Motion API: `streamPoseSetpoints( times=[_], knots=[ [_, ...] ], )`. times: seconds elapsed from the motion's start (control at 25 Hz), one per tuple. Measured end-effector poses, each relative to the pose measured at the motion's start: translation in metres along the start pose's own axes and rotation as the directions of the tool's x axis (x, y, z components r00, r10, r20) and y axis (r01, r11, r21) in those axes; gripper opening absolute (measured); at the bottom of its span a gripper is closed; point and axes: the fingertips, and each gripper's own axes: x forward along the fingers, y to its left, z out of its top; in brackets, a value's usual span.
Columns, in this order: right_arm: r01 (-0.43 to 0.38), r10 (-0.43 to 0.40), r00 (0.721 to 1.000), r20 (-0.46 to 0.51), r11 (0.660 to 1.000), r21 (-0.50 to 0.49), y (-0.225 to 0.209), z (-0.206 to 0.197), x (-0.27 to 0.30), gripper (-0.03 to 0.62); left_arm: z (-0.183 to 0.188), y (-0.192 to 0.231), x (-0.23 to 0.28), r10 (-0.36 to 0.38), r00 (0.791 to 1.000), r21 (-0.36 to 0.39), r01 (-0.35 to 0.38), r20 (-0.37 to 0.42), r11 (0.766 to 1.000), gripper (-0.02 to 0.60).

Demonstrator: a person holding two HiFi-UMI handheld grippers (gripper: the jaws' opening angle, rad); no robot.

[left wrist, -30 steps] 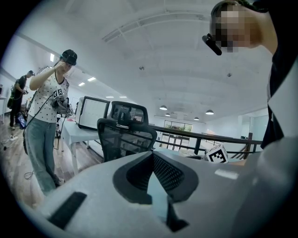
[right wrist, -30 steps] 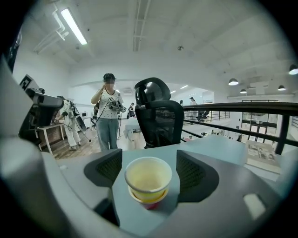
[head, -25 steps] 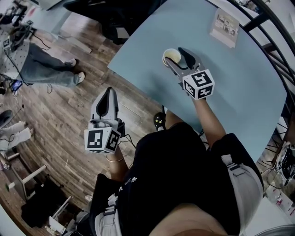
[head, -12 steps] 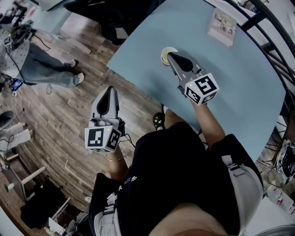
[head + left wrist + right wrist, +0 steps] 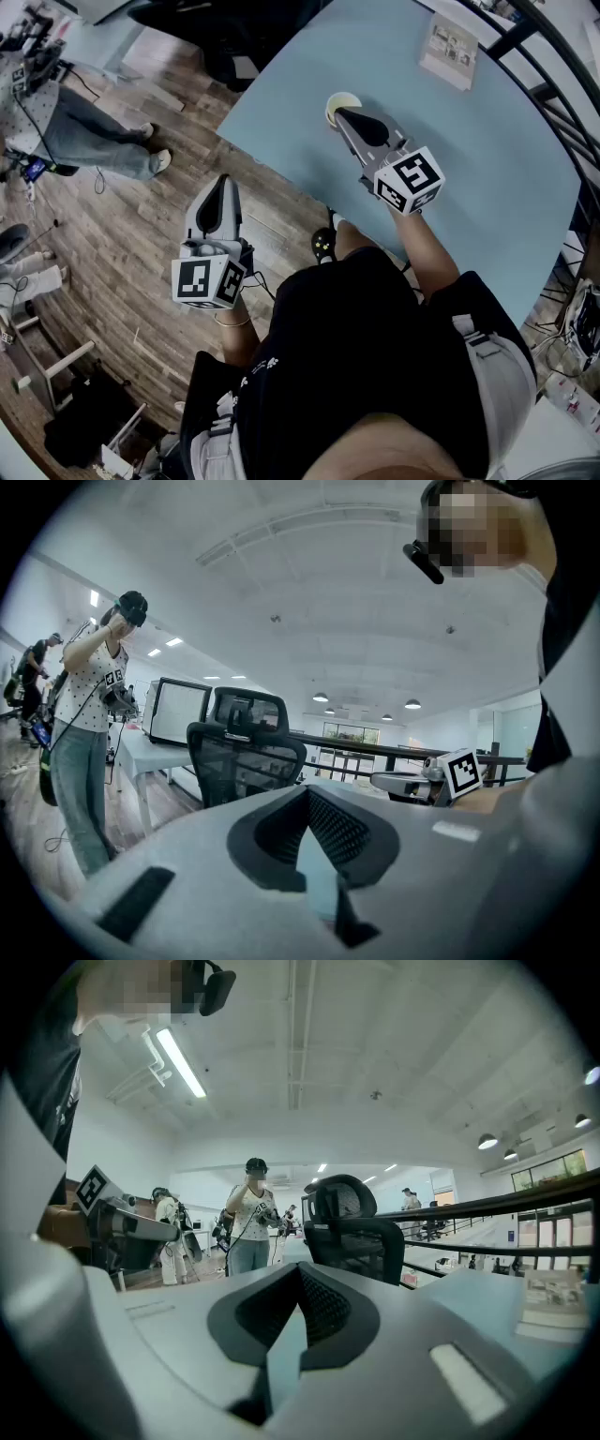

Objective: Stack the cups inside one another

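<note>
We held the right tool [image 5: 341, 114] over the pale blue desk [image 5: 487, 159], its jaws pressed together with nothing between them. Its black tip lay across the small cream-yellow cup [image 5: 337, 99], which stood close to the desk's left edge. The tip covered the cup's nearer side, so we could not tell whether the two touched, or whether other cups sat inside that one rim. The left tool [image 5: 222, 181] hung off the desk, above the brown wooden floor [image 5: 122, 244], jaws likewise closed and empty.

A printed paper booklet [image 5: 449, 52] lay near the desk's far edge, well apart from the cup. A dark metal railing [image 5: 553, 98] ran past the desk's right side, and a black mesh office chair [image 5: 356, 1232] stood beyond the desk. A person in jeans [image 5: 89, 141] stood on the floor well left of the desk, the upper body cut off by the frame. Our own dark shirt [image 5: 356, 356] hid the desk's nearest part.
</note>
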Motion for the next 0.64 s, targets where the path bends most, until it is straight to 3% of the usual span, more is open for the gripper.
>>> streamPoseSetpoints(
  times=[0.64],
  knots=[
    [0.001, -0.001, 1.0, 0.007, 1.0, -0.007, 0.011, 0.004, 0.008, 0.011, -0.002, 0.012, -0.003, -0.013, 1.0, -0.007, 0.013, 0.0, 1.0, -0.009]
  ],
)
